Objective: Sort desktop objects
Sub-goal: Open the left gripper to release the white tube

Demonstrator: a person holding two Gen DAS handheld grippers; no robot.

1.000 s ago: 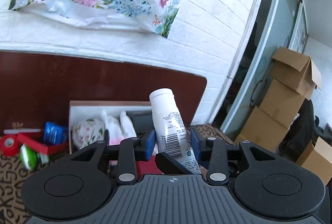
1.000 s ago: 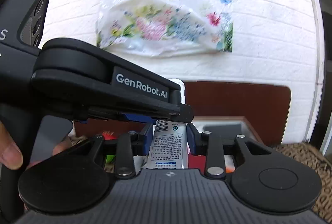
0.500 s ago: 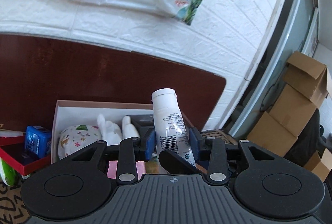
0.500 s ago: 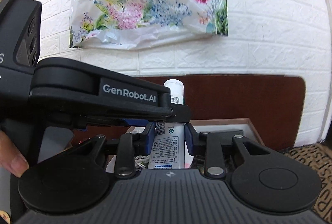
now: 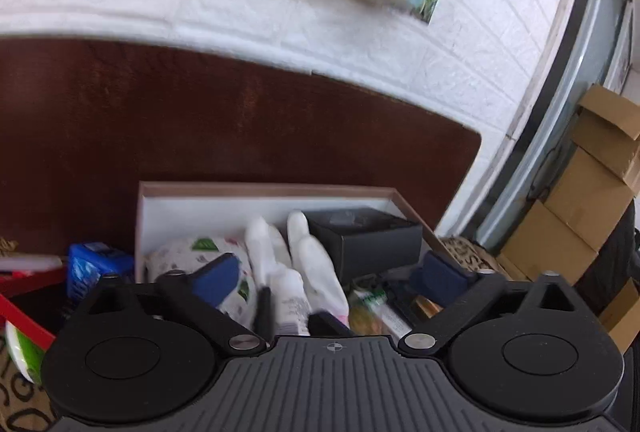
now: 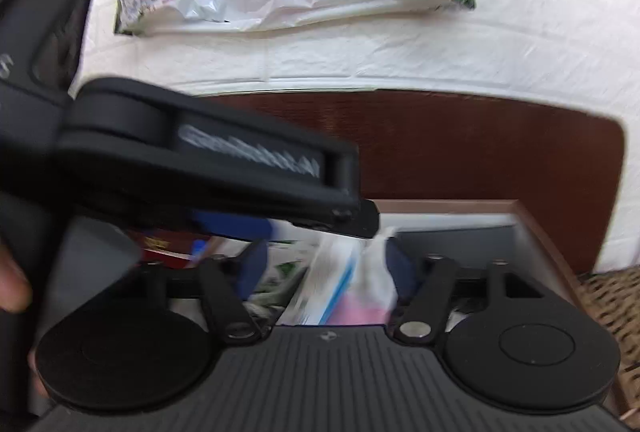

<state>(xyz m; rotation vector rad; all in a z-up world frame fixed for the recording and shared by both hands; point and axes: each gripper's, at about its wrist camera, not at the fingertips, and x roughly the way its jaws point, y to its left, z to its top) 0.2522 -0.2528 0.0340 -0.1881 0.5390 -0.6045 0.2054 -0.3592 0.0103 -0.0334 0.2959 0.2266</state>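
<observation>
Hovering over the open box [image 5: 264, 191], left gripper [image 5: 326, 272] and right gripper [image 6: 324, 264] both spread wide, jaws just opened; white bottle [image 5: 290, 302] released, lying in the box beside the white gloves [image 5: 316, 264].

Your white bottle [image 5: 289, 302] with the barcode label lies low at the bottom centre of the frame, cap pointing up the picture, inside the open brown-rimmed box [image 5: 264, 187], beside white gloves [image 5: 316, 264] and a black case [image 5: 368, 240].
</observation>
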